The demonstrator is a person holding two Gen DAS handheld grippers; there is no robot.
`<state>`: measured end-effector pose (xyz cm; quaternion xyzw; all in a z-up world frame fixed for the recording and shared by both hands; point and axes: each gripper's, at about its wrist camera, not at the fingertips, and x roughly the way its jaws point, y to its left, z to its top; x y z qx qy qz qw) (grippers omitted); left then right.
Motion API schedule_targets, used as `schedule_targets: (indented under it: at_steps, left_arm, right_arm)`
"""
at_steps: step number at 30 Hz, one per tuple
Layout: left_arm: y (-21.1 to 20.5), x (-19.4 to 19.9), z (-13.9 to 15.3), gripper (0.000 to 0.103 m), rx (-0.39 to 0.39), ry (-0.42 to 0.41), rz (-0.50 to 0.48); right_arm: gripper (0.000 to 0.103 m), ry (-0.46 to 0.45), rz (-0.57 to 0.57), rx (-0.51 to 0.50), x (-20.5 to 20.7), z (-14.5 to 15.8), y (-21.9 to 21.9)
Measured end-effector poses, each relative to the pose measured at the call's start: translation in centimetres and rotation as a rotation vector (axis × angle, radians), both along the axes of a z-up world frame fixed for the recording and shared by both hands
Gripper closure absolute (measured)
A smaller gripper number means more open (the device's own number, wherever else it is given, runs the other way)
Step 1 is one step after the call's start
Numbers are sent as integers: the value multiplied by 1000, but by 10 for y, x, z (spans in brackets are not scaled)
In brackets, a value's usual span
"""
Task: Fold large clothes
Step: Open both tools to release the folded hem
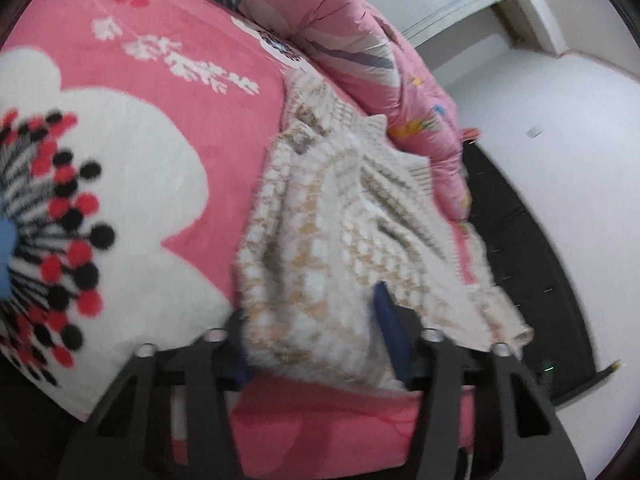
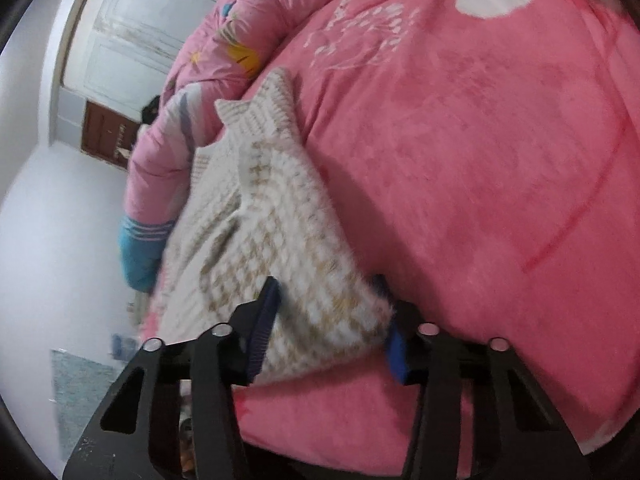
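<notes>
Cream-and-tan houndstooth knit garment [image 1: 332, 240] lying crumpled on the pink floral blanket [image 1: 224, 92], near the blanket's edge, just beside the pink quilted duvet [image 1: 360, 40] bunched along the far side. Left gripper [image 1: 316, 336] narrowed onto the near hem of the garment, blue pads [image 1: 386, 320] pressing a thick fold of knit between them; left-hand pad mostly buried under the fabric, only a sliver visible. Right gripper [image 2: 326, 320] likewise closed onto a corner of the same garment [image 2: 280, 248], fuzzy knit bunched between its blue pads [image 2: 266, 320], corner tip poking past the right-hand pad. Both views smeared by motion blur, knit pattern soft and hard to read in places. Garment type unclear: a pointed flap standing up beside the duvet, possibly a sleeve or collar, cannot tell which. Far end of the garment hidden against the duvet folds. A blue sleeve cuff [image 2: 140, 252] beside the garment in the right wrist view, the rest of that item cut off under the duvet. Blurred blue shape at the left edge of the left wrist view, not identifiable. White panelled door [image 2: 132, 28] beyond the duvet, partly cropped by the fisheye rim. Dark strip beside the blanket edge in the left wrist view, nature indistinct.
</notes>
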<state>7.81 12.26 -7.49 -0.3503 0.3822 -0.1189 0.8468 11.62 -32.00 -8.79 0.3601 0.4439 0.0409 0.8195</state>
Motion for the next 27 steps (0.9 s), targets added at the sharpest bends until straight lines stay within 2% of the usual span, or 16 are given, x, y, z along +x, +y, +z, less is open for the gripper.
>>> schedule_targets:
  at_steps: [1, 2, 4, 6, 10, 12, 14, 16, 17, 18, 19, 20, 22, 23, 25, 27]
  left_arm:
    - [-3, 1, 5, 69, 42, -5, -3]
    - [-7, 2, 11, 81, 93, -18, -11]
    - [-16, -1, 27, 87, 202, -53, -18]
    - [-24, -8, 54, 91, 289, -118, -13]
    - [-23, -26, 93, 92, 326, -186, -15]
    - [-14, -33, 95, 92, 301, -190, -24]
    - [-8, -34, 81, 92, 268, -154, -46]
    - [-6, -26, 52, 88, 251, -83, -70]
    - [-4, -22, 33, 82, 239, -34, -81]
    - [0, -20, 21, 71, 233, 2, -78]
    - [12, -21, 6, 65, 214, 43, -48]
    - [22, -24, 2, 63, 180, 47, -29]
    - [42, -36, 7, 56, 110, 20, 7]
    - [50, -43, 15, 54, 135, -10, 50]
    - [59, -53, 33, 54, 215, -64, 115]
    - [63, -56, 54, 54, 257, -114, 139]
  right_arm:
    - [73, 1, 7, -35, 2, 3, 3]
    - [80, -7, 18, -82, 5, 11, 7]
    - [87, -66, 26, -158, 1, 39, 14]
    - [89, -127, 34, -176, -7, 65, 17]
    - [92, -193, 37, -182, -33, 95, 15]
    - [92, -185, 32, -158, -44, 89, 7]
    - [91, -140, 35, -144, -46, 65, 2]
    - [85, -45, 58, -143, -37, 27, -1]
    - [81, 17, 57, -170, -30, 10, 1]
    - [70, 47, 56, -169, -28, 0, -2]
    - [70, 29, 51, -112, -31, -4, -10]
    - [69, 21, 39, -80, -34, -1, -15]
    - [55, 3, 4, -104, -41, 14, -25]
    - [47, -18, -24, -180, -47, 30, -28]
    - [46, -39, -79, -322, -55, 53, -30]
    - [46, -71, -112, -397, -59, 71, -28]
